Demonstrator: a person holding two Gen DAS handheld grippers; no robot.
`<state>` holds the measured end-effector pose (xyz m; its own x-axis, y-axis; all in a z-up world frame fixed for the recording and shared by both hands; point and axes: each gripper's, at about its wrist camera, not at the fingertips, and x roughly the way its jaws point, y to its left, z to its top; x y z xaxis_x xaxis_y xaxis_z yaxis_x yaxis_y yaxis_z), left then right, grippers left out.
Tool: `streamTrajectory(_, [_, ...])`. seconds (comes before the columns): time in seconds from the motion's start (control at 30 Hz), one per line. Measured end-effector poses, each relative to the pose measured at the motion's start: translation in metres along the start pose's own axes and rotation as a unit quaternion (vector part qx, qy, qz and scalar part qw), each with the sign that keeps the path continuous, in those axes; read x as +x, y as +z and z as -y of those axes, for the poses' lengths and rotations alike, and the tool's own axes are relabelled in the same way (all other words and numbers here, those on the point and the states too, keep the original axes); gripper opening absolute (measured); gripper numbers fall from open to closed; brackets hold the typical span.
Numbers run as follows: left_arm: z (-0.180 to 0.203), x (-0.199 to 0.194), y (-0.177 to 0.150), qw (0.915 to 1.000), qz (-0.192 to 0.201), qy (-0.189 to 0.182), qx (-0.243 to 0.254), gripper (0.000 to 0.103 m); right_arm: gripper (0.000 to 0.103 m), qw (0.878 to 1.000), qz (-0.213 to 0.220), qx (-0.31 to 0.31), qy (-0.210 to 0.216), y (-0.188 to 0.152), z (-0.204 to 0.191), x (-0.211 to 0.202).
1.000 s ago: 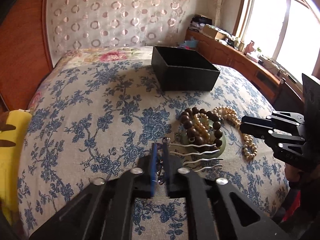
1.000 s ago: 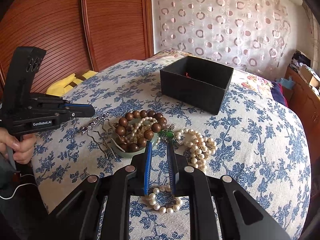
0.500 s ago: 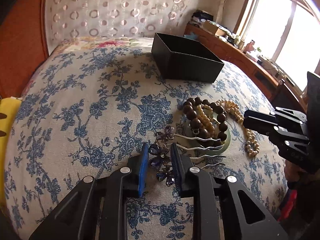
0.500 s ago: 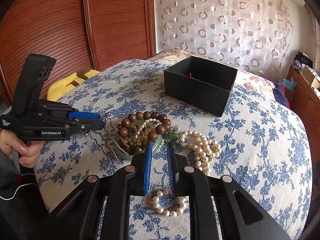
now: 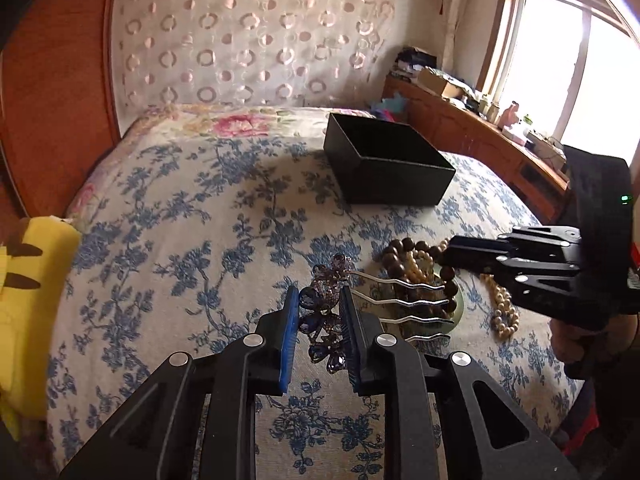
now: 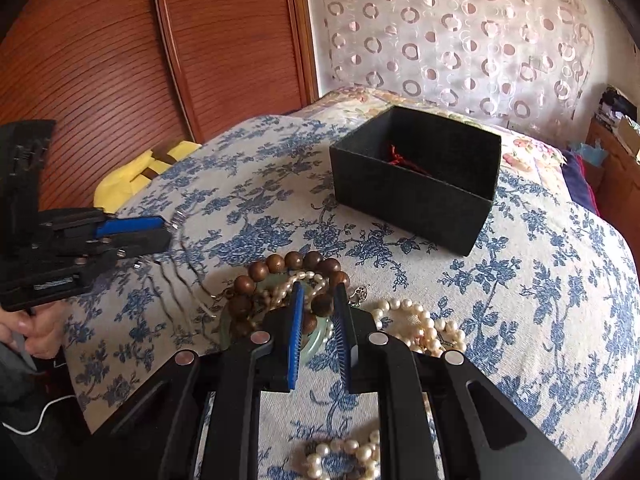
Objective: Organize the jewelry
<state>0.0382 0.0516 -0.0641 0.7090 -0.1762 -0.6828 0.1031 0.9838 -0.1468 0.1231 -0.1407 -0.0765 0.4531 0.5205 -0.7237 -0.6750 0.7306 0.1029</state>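
Observation:
My left gripper is shut on the purple flower head of a hair comb, whose silver prongs stick out to the right. In the right wrist view the same left gripper holds the blurred comb just left of the pile. My right gripper hovers over a brown wooden bead bracelet and a jade bangle. Its pads stand a narrow gap apart and grip nothing. A pearl necklace lies to its right. The black box stands open behind, with something red inside.
A small pearl bracelet lies under my right gripper's body. A yellow cushion sits at the bed's left edge. The wooden headboard rises behind the bed, and a cluttered wooden sideboard runs under the window. A person's hand holds the left gripper.
The left pads went from the comb's edge to around its flower head, and the comb has come away from the bangle to the left. My right gripper moved forward over the bead pile.

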Motion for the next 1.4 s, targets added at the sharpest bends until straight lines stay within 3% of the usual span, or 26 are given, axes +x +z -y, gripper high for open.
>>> streamTrajectory(0.07, [-0.001, -0.001, 0.002, 1.0, 0.002, 0.001, -0.001, 0.019, 0.02, 1.0, -0.006, 0.001, -0.004, 0.001, 0.001, 0.004])
streamTrajectory(0.13, [-0.002, -0.001, 0.002, 1.0, 0.004, 0.002, -0.001, 0.019, 0.033, 1.0, -0.011, 0.002, -0.011, 0.002, 0.002, 0.008])
streamTrajectory(0.27, [-0.002, -0.002, 0.003, 1.0, 0.007, 0.003, -0.002, 0.019, 0.034, 1.0, -0.021, 0.004, -0.003, 0.004, 0.003, 0.016])
streamTrajectory(0.3, [-0.002, -0.002, 0.003, 1.0, 0.007, 0.004, -0.002, 0.019, 0.033, 1.0, -0.022, 0.003, -0.001, 0.004, 0.003, 0.017])
streamTrajectory(0.33, [-0.002, -0.002, 0.003, 1.0, 0.007, 0.004, -0.002, 0.019, 0.023, 1.0, -0.023, 0.001, 0.004, 0.004, 0.002, 0.018])
streamTrajectory(0.47, [-0.004, 0.0, 0.005, 0.9999, 0.009, 0.005, -0.002, 0.019, 0.014, 1.0, -0.014, -0.008, 0.003, 0.008, -0.002, 0.013])
streamTrajectory(0.97, [-0.002, 0.006, 0.043, 0.999, 0.04, 0.018, 0.002, 0.019, 0.015, 0.996, 0.085, -0.033, 0.015, 0.057, 0.008, -0.06])
streamTrajectory(1.4, [0.014, 0.021, 0.076, 0.9981, 0.056, 0.017, 0.021, 0.019, 0.015, 0.993, 0.103, -0.038, -0.034, 0.108, 0.049, -0.069])
